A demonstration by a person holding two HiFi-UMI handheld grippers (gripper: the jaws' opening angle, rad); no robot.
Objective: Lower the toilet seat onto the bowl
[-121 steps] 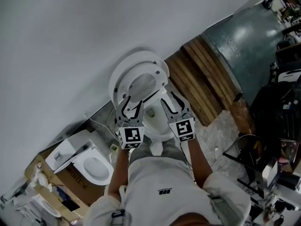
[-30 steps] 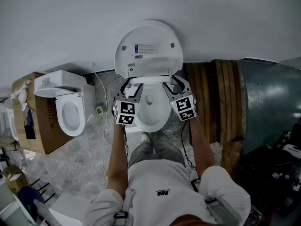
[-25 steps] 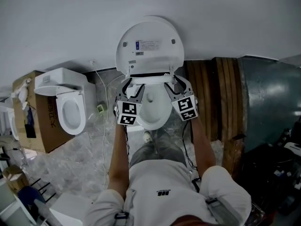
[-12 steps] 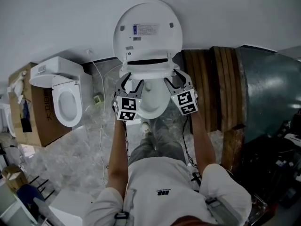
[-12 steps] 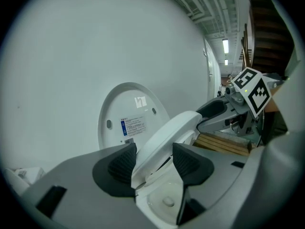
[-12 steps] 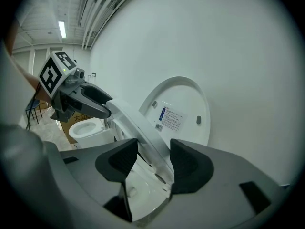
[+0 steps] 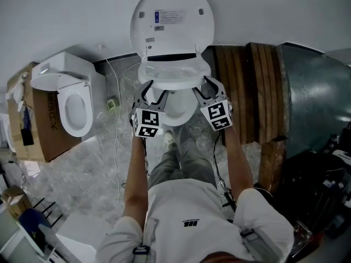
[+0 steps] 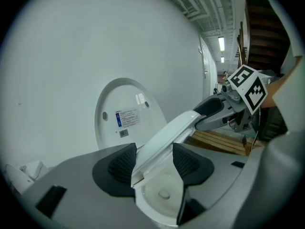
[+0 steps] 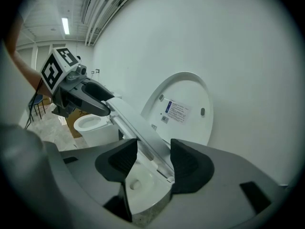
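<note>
Plain matte wall point(image 7: 66, 15) and a mottled, stone-like floor point(image 7: 88, 174) surround the glossy white bowl point(image 7: 176, 113). Behind the bowl the rounded lid point(image 7: 171, 21) stands upright against the wall, with a small printed label on its inner face. Above the bowl the oval toilet seat point(image 7: 175, 80) hangs tilted, its front clear of the rim. At the bowl's left side the left gripper point(image 7: 155, 92) grasps the seat, its dark ribbed pads point(image 8: 123, 163) closed on the thin, smooth edge. At the bowl's right side the right gripper point(image 7: 202, 86) clasps the opposite edge in the same way, though how firmly each pad presses is hard to judge through the wide-angle lens. Left of the bowl a second white toilet point(image 7: 74, 100) sits against a brown cardboard box point(image 7: 38, 130). Right of the bowl are dark wooden planks point(image 7: 247, 92), set side by side in long parallel strips.
</note>
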